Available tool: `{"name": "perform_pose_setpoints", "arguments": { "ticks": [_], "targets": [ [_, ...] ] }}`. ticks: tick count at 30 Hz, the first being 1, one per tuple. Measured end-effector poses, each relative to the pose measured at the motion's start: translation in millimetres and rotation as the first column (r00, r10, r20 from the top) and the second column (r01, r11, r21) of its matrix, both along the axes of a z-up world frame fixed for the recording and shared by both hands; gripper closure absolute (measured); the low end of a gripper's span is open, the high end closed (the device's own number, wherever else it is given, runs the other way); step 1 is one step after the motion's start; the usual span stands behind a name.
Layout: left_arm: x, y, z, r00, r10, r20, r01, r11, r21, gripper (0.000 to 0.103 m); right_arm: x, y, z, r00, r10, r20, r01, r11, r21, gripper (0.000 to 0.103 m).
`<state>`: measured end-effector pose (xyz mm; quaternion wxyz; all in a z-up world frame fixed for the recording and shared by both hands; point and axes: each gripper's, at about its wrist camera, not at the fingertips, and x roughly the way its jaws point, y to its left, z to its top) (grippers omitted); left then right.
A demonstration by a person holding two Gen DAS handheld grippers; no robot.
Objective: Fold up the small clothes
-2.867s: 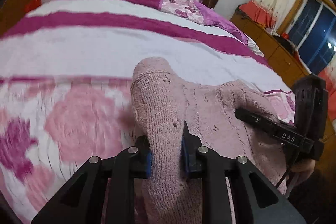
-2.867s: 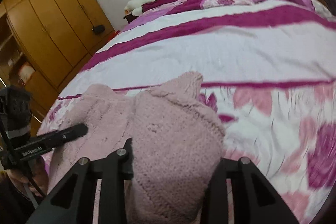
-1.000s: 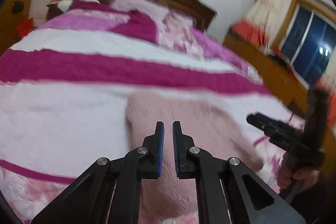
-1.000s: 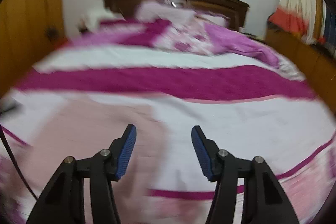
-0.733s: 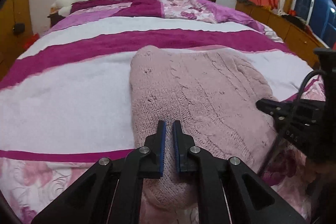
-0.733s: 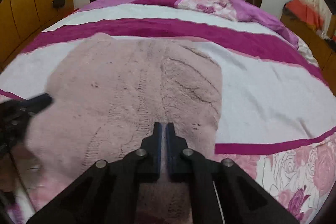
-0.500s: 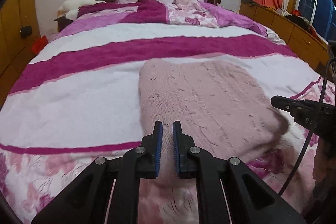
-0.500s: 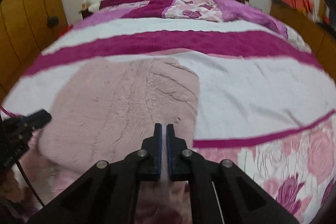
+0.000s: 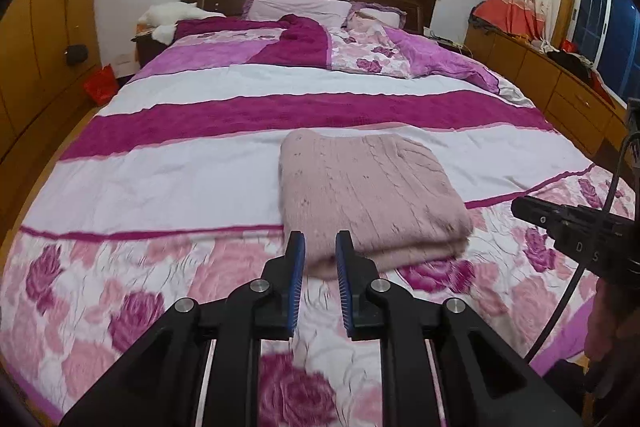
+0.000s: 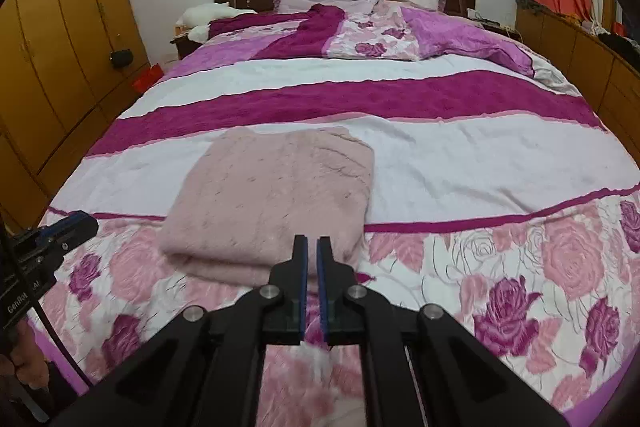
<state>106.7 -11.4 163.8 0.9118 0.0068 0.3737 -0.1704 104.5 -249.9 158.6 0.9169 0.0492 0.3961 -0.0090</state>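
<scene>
A pale pink knitted sweater (image 9: 368,191) lies folded in a thick rectangle on the bed; it also shows in the right wrist view (image 10: 276,199). My left gripper (image 9: 320,247) is slightly open and empty, held above the bedspread just short of the sweater's near edge. My right gripper (image 10: 311,247) is shut with nothing between its pads, just short of the sweater's near right corner. The right gripper's body (image 9: 576,231) shows at the right of the left wrist view. The left gripper's body (image 10: 52,239) shows at the left of the right wrist view.
The bed (image 9: 168,183) has a white and magenta striped cover with pink roses near me. Pillows (image 9: 296,3) and a crumpled purple quilt (image 9: 424,59) lie by the dark headboard. Wooden wardrobes (image 10: 48,39) stand left, low cabinets (image 9: 560,83) right.
Both grippers let go of the sweater and drew back towards the foot of the bed. The folded sweater now lies flat by itself. The left jaws have opened a little.
</scene>
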Motion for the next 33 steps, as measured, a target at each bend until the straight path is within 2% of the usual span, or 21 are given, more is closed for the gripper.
{"name": "perform_pose_setpoints", "arguments": {
  "ticks": [2, 5, 7, 9, 12, 13, 17, 21, 25, 27, 33],
  "targets": [
    [-15, 5, 6, 1.0, 0.01, 0.003, -0.01, 1.0, -0.01, 0.103, -14, 7, 8, 1.0, 0.012, 0.009, -0.012, 1.0, -0.002, 0.083],
    [-34, 12, 10, 1.0, 0.022, 0.009, -0.022, 1.0, -0.005, 0.103, -27, 14, 11, 0.999, 0.038, -0.002, -0.038, 0.999, 0.021, 0.079],
    [-46, 16, 10, 1.0, 0.031, 0.007, -0.031, 1.0, -0.002, 0.103, -32, 16, 4, 0.998, 0.049, -0.026, -0.047, 0.997, 0.054, 0.066],
    [-56, 21, 7, 0.999, 0.041, -0.006, -0.041, 0.999, -0.013, 0.103, -37, 20, -9, 0.997, 0.047, -0.066, -0.043, 0.997, 0.068, 0.065],
    [-70, 28, -2, 0.997, 0.07, -0.015, -0.07, 0.997, -0.012, 0.103, -46, 27, -32, 0.992, 0.042, -0.115, -0.037, 0.998, 0.043, 0.064],
    [-72, 28, -4, 0.997, 0.074, -0.013, -0.074, 0.997, -0.008, 0.1, -49, 29, -40, 0.991, 0.039, -0.13, -0.034, 0.999, 0.04, 0.062],
    [-83, 30, -32, 0.995, 0.095, -0.031, -0.094, 0.995, 0.017, 0.093, -61, 37, -66, 0.992, 0.007, -0.127, -0.009, 1.0, -0.012, 0.06],
    [-83, 31, -71, 0.989, 0.112, -0.098, -0.111, 0.994, 0.019, 0.092, -69, 47, -95, 0.991, -0.01, -0.132, -0.006, 0.993, -0.121, 0.06],
    [-76, 23, -115, 0.98, 0.118, -0.157, -0.108, 0.992, 0.073, 0.092, -68, 53, -125, 0.983, -0.003, -0.182, -0.034, 0.979, -0.2, 0.06],
    [-74, 19, -134, 0.977, 0.118, -0.177, -0.102, 0.99, 0.098, 0.092, -67, 54, -136, 0.983, -0.005, -0.183, -0.037, 0.974, -0.222, 0.057],
    [-74, 10, -149, 0.989, 0.114, -0.093, -0.101, 0.986, 0.131, 0.086, -57, 53, -147, 0.986, -0.019, -0.167, -0.025, 0.965, -0.26, 0.039]
  ]
}}
